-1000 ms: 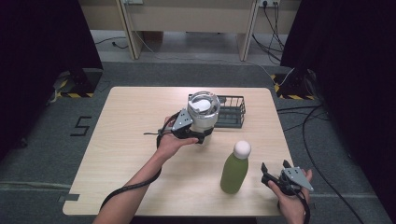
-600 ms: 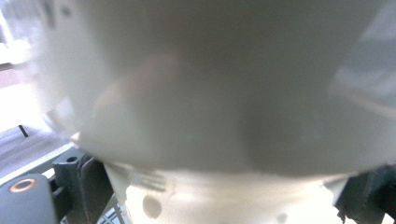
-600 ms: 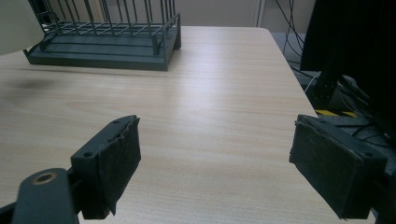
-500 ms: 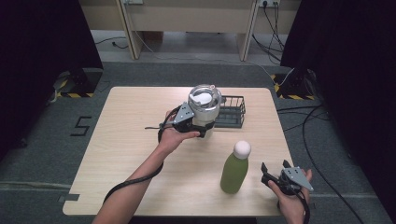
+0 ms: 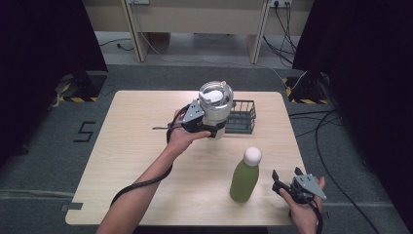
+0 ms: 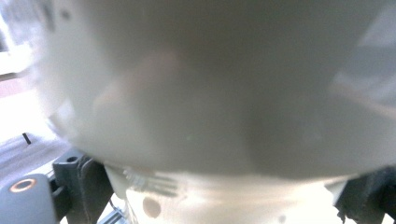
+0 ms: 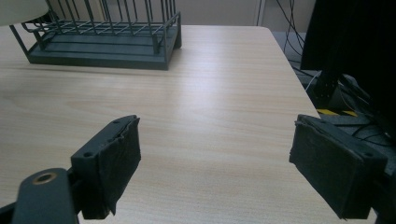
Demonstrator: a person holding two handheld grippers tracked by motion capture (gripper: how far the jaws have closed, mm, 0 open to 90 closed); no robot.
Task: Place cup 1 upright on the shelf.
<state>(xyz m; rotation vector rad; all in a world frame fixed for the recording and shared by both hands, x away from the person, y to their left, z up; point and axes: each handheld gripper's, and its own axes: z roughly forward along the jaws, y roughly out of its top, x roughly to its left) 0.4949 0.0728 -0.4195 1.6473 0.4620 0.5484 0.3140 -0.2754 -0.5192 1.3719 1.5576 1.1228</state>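
Cream-white tumbler [image 5: 215, 108] with clear lid; dark grey wire rack [image 5: 240, 117]; green bottle [image 5: 245, 174] with white cap; pale wood-grain table [image 5: 136, 146].

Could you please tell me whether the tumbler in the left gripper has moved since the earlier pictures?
Yes. The tumbler in the left gripper has shifted slightly up the high view, now covering more of the wire rack.

High view looks down over the table [image 5: 146, 146]; both gripper views sit low and close, sharing the rack [image 7: 107, 37].

My grippers [image 5: 285, 181]: black bodies, grey three-cornered top plates, black padded jaws, brass-ringed screw hole, trailing black cables; forearms bare.
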